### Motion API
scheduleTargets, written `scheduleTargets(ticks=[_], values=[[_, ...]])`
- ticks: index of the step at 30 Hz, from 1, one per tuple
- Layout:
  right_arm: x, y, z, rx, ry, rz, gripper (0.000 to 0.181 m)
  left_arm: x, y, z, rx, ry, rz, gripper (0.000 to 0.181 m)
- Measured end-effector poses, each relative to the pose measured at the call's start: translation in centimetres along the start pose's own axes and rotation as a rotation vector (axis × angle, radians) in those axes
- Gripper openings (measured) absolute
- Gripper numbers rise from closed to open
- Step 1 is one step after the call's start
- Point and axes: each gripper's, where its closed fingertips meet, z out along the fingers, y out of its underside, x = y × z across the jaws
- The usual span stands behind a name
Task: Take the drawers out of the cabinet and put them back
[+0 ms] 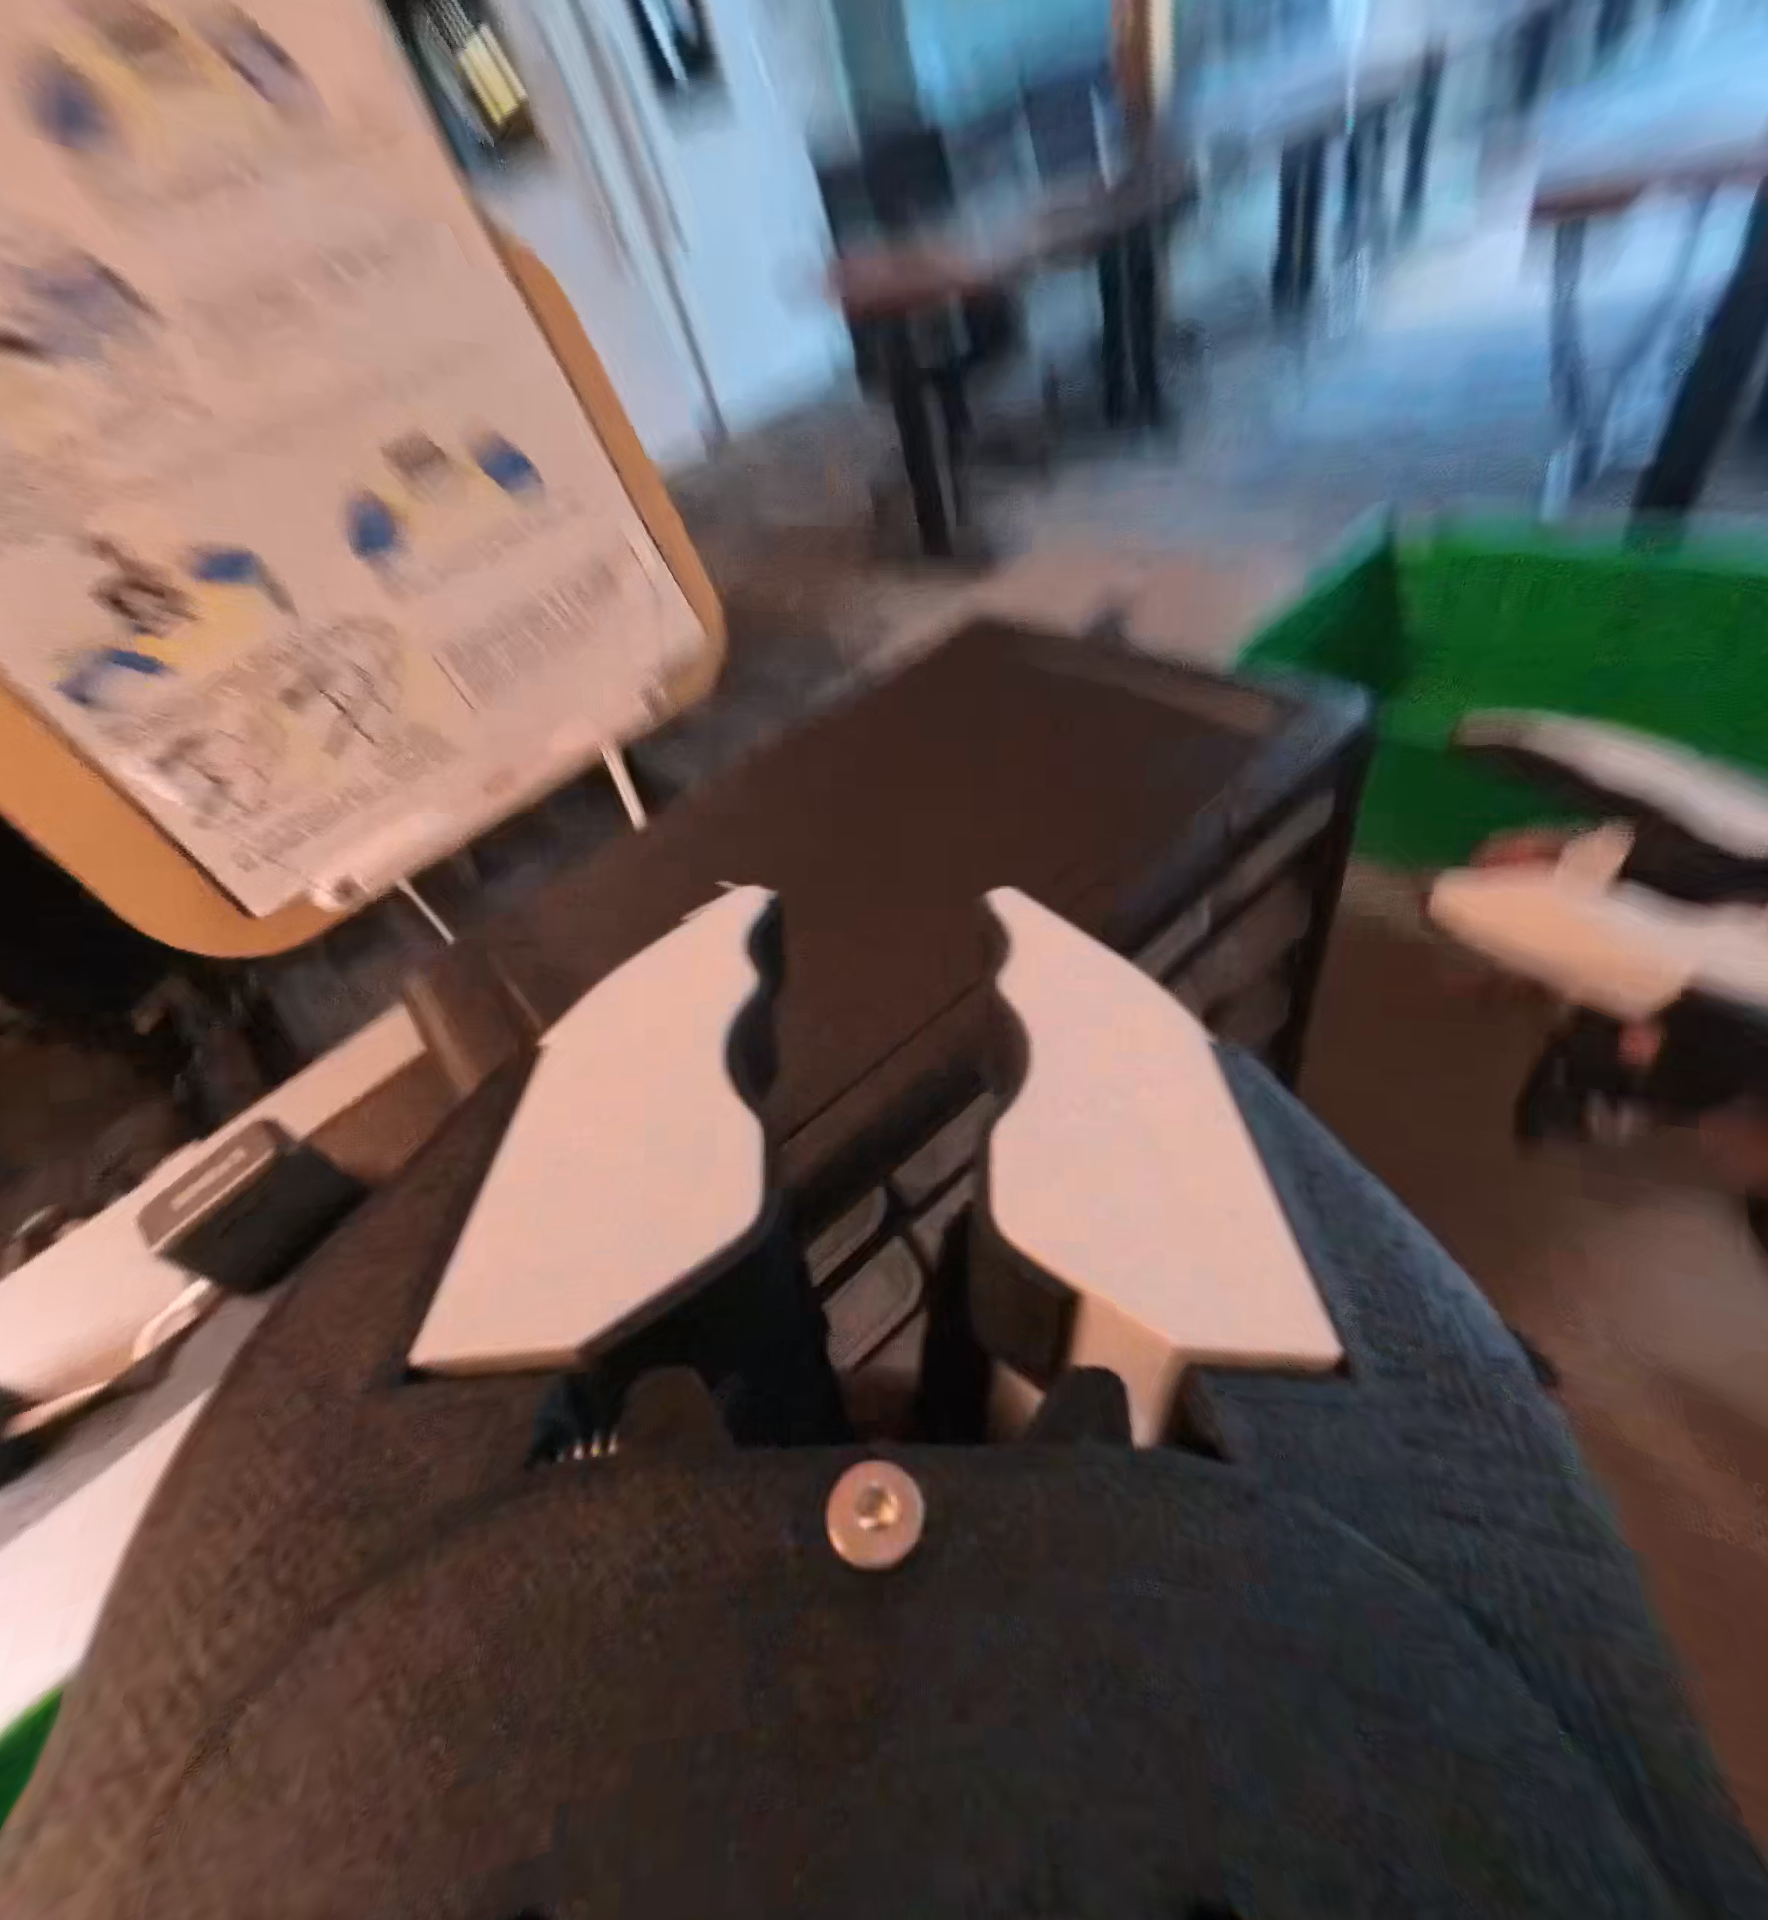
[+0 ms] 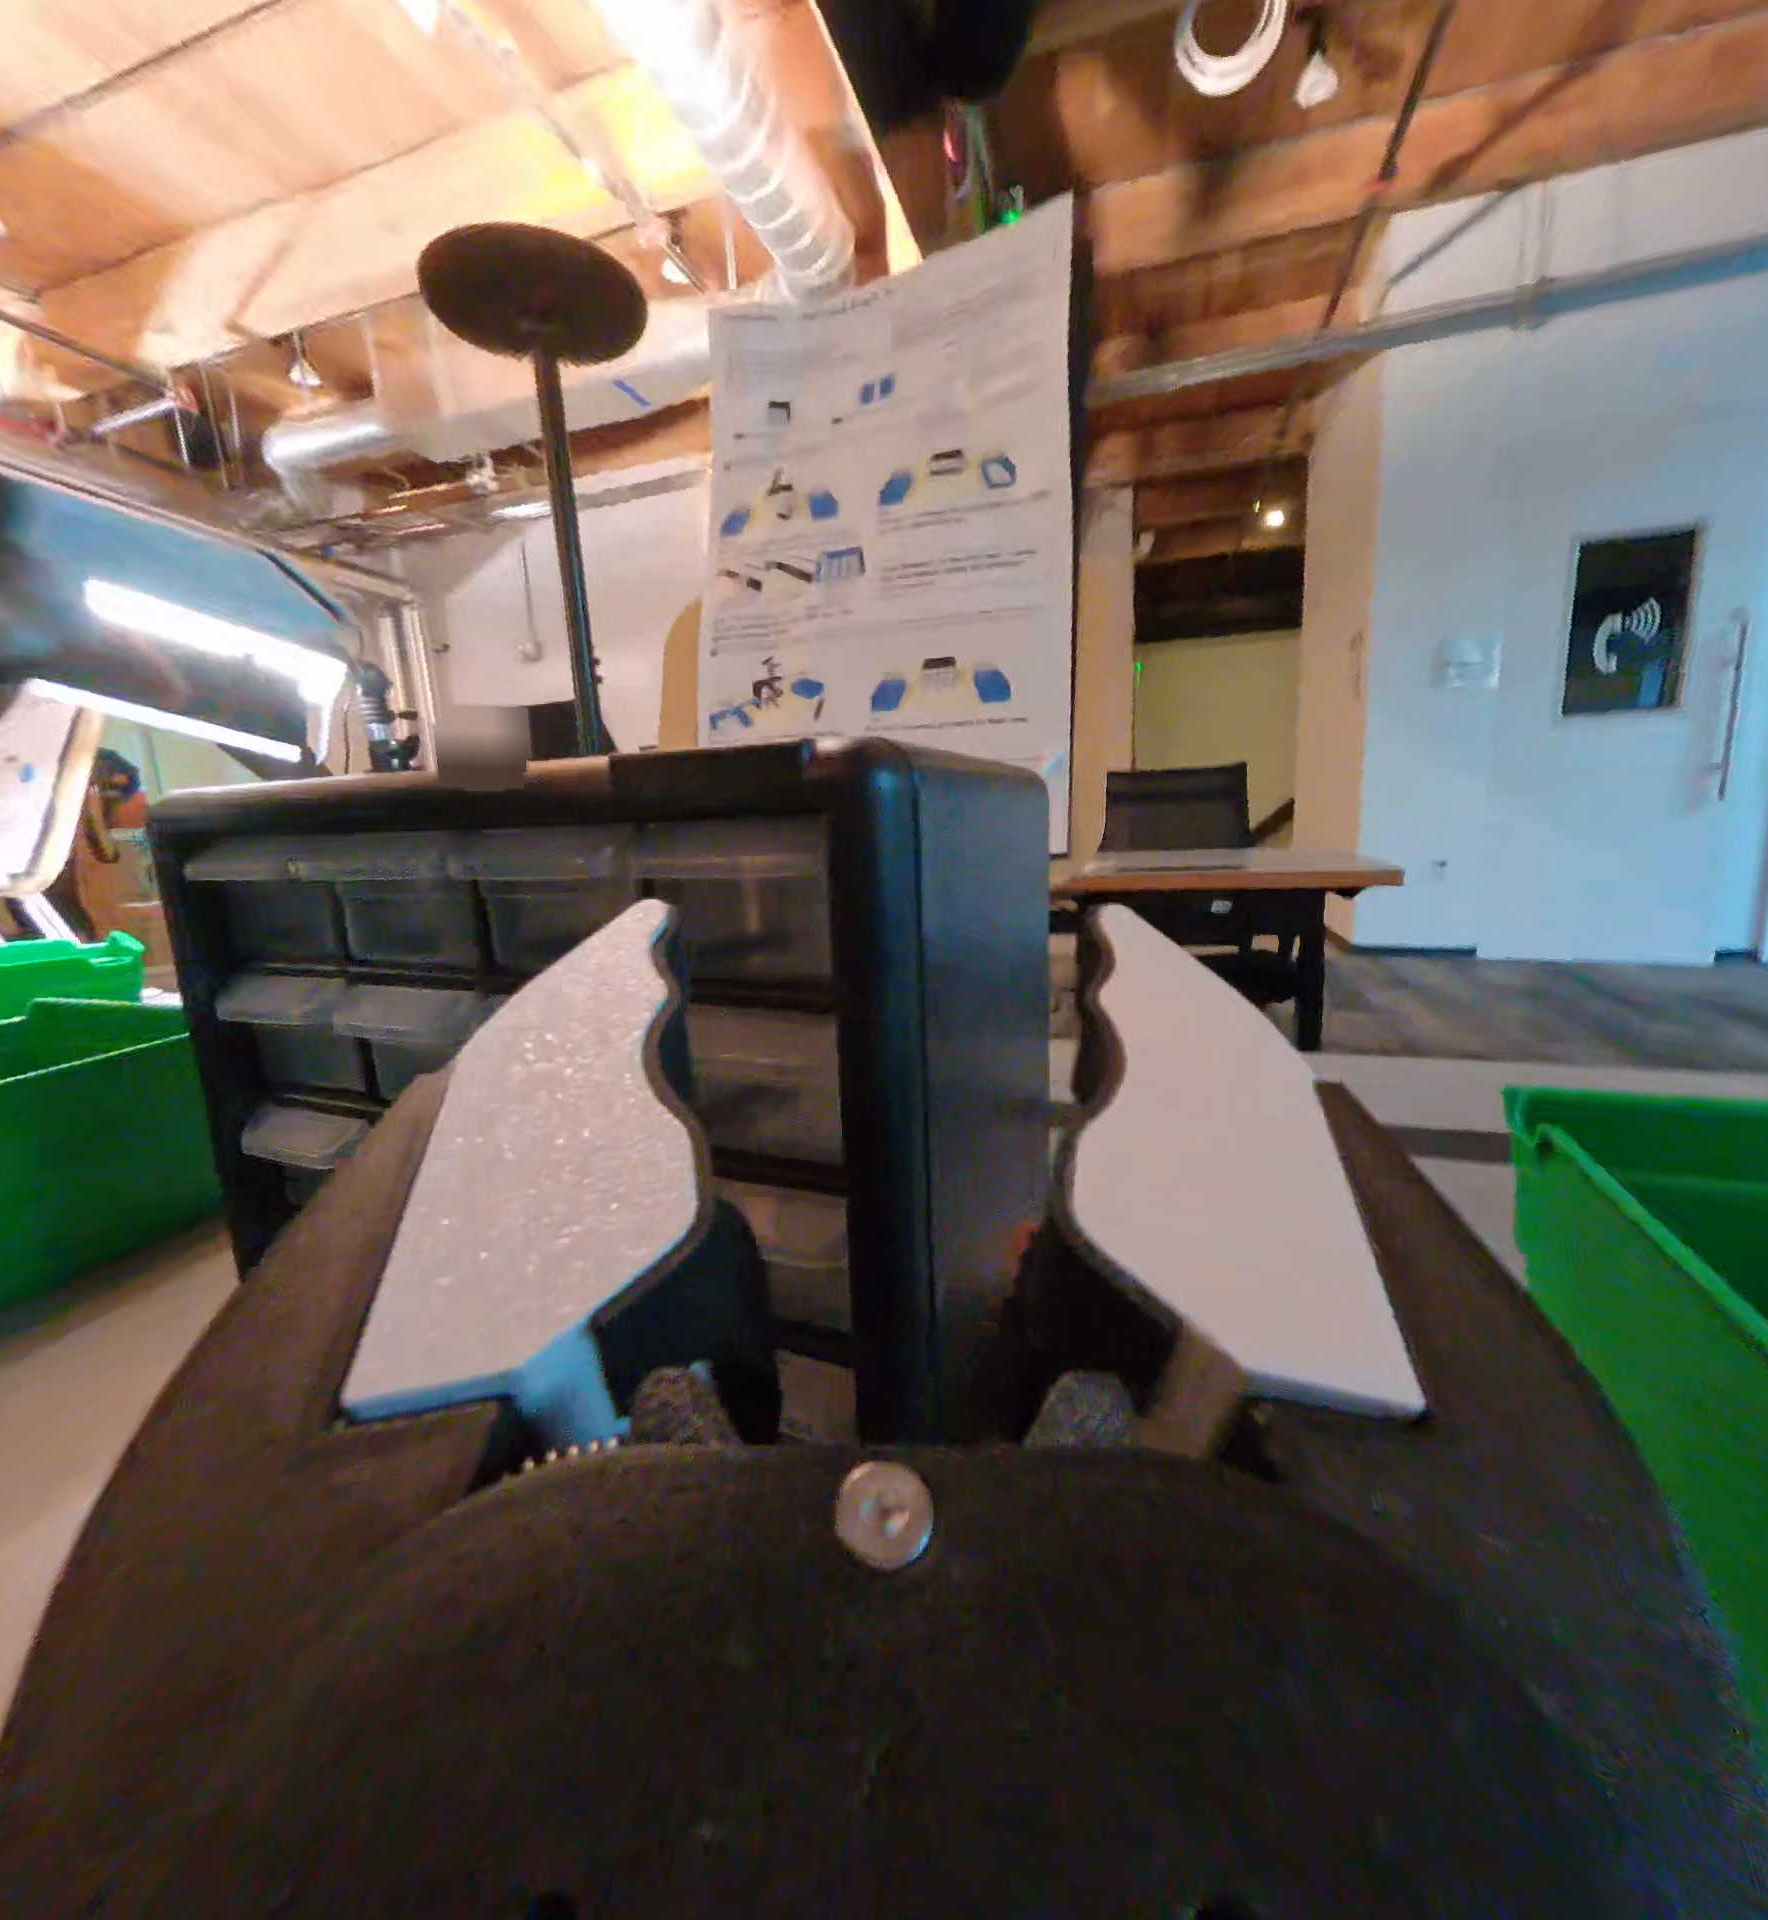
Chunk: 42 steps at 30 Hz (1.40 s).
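Black plastic cabinet (image 2: 947,997): stands upright on the pale tabletop (image 2: 49,1455), its front with rows of small drawers turned toward the left of the right wrist view; its near right corner edge sits between the right gripper's fingers.
Cabinet from above: in the left wrist view its flat dark top (image 1: 963,790) fills the middle, with the drawer fronts running down the right-hand side; this view is heavily blurred.
Drawers (image 2: 412,914): translucent grey, all seen seated in their slots; the lower rows are partly hidden behind the fingers.
Left gripper (image 1: 882,914): hovers over the cabinet top, white fingers (image 1: 631,1122) spread apart with nothing between them.
Right gripper (image 2: 878,925): low and close to the cabinet's corner, fingers (image 2: 547,1143) spread wide, one either side of the corner edge; whether they touch it cannot be told.
Right gripper seen from the left view: white fingers (image 1: 1586,935) to the right of the cabinet, blurred.
Green bins: one (image 2: 38,1122) left of the cabinet, one (image 2: 1690,1299) at the near right.
Printed sheet (image 2: 890,499): white, with blue pictures, standing behind the cabinet.
Far background: a wooden desk (image 2: 1233,873) with a dark chair (image 2: 1181,800), white walls, exposed wood ceiling.
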Motion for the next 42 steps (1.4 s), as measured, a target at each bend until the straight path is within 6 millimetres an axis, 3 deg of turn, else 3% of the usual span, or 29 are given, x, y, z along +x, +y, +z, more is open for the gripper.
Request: scheduleTargets(ticks=[2,3,6,9,11,13,17,22,31,42], values=[[-0.1,1.1,0.5,-0.048,-0.007,0.023,0.086,-1.6,-0.8,-3.3,0.296,-0.142,-0.141,0.067],[-0.2,1.7,0.7,-0.074,-0.017,0.044,0.093,-2.7,-0.2,-5.0,0.407,-0.231,-0.199,0.09],[-0.4,3.4,1.1,-0.156,-0.039,0.124,0.098,-4.2,4.5,-7.1,0.455,-0.35,-0.298,0.11],[-0.6,4.9,1.1,-0.232,-0.071,0.153,0.075,-3.3,9.8,-5.0,0.294,-0.278,-0.342,0.11],[-0.5,5.2,1.0,-0.257,-0.079,0.162,0.056,-3.1,12.8,-3.7,0.157,-0.273,-0.311,0.081],[-0.2,5.2,0.9,-0.264,-0.077,0.172,0.045,-3.0,14.2,-2.9,0.078,-0.276,-0.262,0.067],[-0.2,5.4,0.8,-0.285,-0.085,0.172,0.026,-2.6,15.5,-2.3,0.003,-0.264,-0.219,0.035],[0.0,5.8,0.9,-0.284,-0.049,0.058,0.021,-3.5,15.9,-2.3,0.013,-0.31,-0.186,0.017],[0.4,6.1,1.4,-0.273,-0.03,-0.03,0.02,-3.9,15.9,-1.7,0.063,-0.345,-0.171,0.016],[1.3,6.4,1.8,-0.274,-0.013,0.011,0.019,-3.1,15.7,-1.7,0.098,-0.315,-0.179,0.016]])
